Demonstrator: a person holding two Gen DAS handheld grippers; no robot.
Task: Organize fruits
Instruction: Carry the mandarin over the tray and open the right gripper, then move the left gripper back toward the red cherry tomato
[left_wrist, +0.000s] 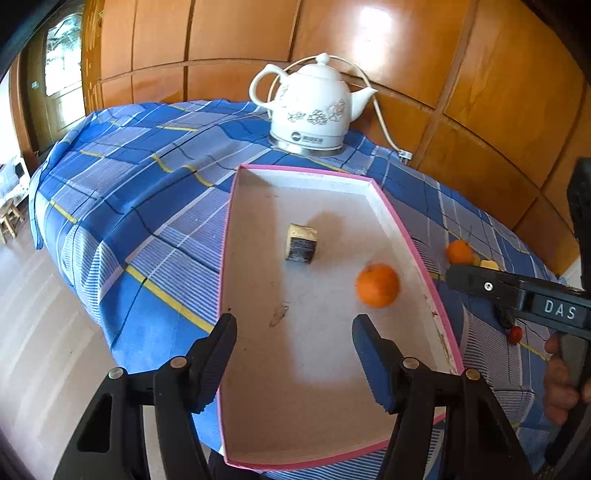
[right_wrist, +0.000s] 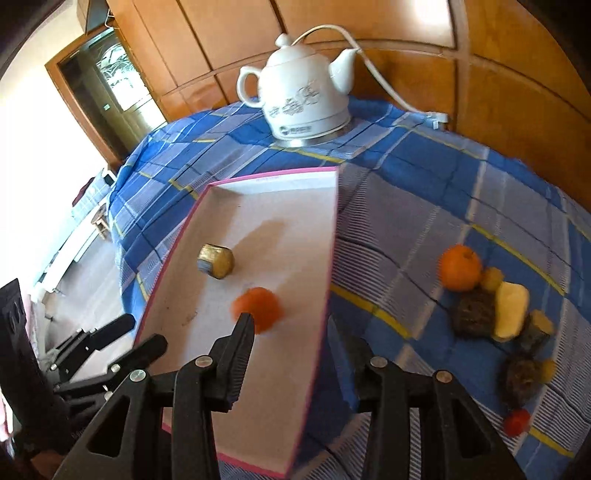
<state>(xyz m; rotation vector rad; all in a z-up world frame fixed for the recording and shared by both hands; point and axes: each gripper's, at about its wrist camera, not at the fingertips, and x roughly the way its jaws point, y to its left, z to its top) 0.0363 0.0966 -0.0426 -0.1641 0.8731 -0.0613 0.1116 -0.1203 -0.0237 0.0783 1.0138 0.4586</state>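
Note:
A pink-rimmed white tray (left_wrist: 406, 236) lies on the blue checked cloth. Inside it are a blurred orange (left_wrist: 377, 285) and a brown-and-dark fruit chunk (left_wrist: 301, 243). My left gripper (left_wrist: 295, 336) hangs open over the tray's near half, nothing between its fingers. My right gripper (right_wrist: 295, 343) is open too, straddling the tray's right rim (right_wrist: 330, 280), its left fingertip just in front of the tray's orange (right_wrist: 258, 308). On the cloth to the right lie a second orange (right_wrist: 460, 267), a yellow piece (right_wrist: 511, 310), dark chunks (right_wrist: 474, 312) and a small red fruit (right_wrist: 517, 422).
A white ceramic kettle (left_wrist: 314, 107) on a metal base stands behind the tray, its cord running to the wooden panel wall. The table edge drops to the floor (left_wrist: 44, 332) on the left. A hand (left_wrist: 557, 384) holds the right gripper's handle.

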